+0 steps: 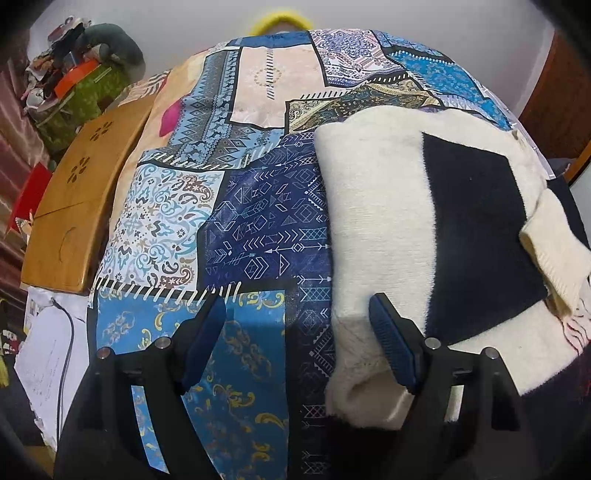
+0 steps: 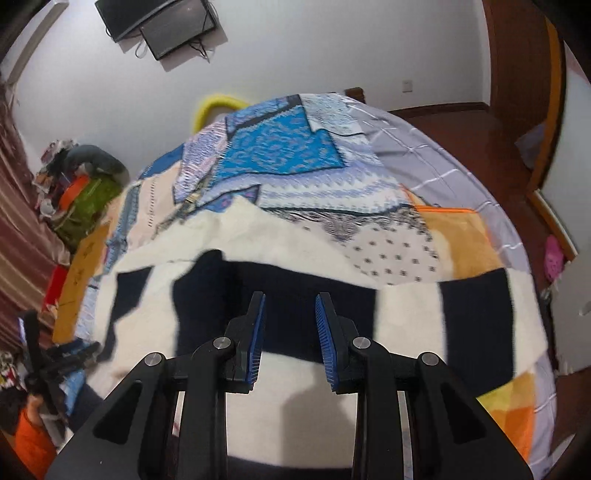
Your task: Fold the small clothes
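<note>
On the patterned bed [image 1: 236,206], a cream-and-black sweater [image 1: 380,206] lies folded; left gripper [image 1: 299,339] and right gripper [image 2: 290,339] hover released, holding nothing.

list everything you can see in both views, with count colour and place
sweater: one, cream with black blocks, partly folded on the bed's near side
bedspread: one, blue patchwork, covers the bed
wooden board: one, tan, at the bed's left edge
clutter pile: one, green, orange and grey, far left corner
screens: two, black, on the white wall
left hand-held gripper: one, black with blue pads, open over the sweater's edge
right hand-held gripper: one, same colours, open above the sweater
</note>
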`<state>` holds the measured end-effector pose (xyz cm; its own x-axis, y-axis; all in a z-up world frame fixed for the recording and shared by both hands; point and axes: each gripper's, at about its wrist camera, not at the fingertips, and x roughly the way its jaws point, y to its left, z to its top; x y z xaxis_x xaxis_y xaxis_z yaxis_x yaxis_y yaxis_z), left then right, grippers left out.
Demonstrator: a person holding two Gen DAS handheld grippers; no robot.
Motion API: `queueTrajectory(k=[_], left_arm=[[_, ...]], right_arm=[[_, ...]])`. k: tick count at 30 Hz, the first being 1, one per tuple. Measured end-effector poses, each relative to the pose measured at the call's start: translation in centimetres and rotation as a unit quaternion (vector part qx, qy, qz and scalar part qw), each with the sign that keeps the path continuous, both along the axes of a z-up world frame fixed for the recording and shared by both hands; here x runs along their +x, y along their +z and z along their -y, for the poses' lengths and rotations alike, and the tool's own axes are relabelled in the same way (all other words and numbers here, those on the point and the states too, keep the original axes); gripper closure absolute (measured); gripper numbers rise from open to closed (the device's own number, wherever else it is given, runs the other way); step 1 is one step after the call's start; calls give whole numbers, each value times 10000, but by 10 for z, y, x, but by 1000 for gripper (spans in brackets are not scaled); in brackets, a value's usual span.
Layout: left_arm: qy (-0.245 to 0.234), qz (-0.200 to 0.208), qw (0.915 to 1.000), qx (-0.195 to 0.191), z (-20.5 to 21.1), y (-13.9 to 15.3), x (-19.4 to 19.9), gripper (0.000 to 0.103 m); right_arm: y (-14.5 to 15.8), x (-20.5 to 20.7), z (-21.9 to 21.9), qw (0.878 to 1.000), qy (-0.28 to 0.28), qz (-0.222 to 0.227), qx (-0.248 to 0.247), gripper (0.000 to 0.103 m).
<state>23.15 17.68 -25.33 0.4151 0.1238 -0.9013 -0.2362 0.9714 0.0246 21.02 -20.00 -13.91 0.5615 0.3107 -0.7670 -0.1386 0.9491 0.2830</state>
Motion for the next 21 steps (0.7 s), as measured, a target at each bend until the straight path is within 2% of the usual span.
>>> queueTrajectory(k=[5, 10, 16, 21], left_arm=[[16, -6, 9999, 125, 4, 6, -3, 22], [-125, 145, 9992, 353, 16, 20, -7, 23], [-280, 447, 9978, 391, 28, 46, -14, 23], [-389, 656, 9970, 153, 33, 62, -19, 22]], right_arm=[[0, -12, -2, 9987, 423, -60, -283, 76], [9, -16, -28, 9958, 817, 98, -394, 53], [25, -20, -77, 9874, 1465, 381, -458, 35], [25, -19, -121, 9790, 1947, 395, -454, 34]])
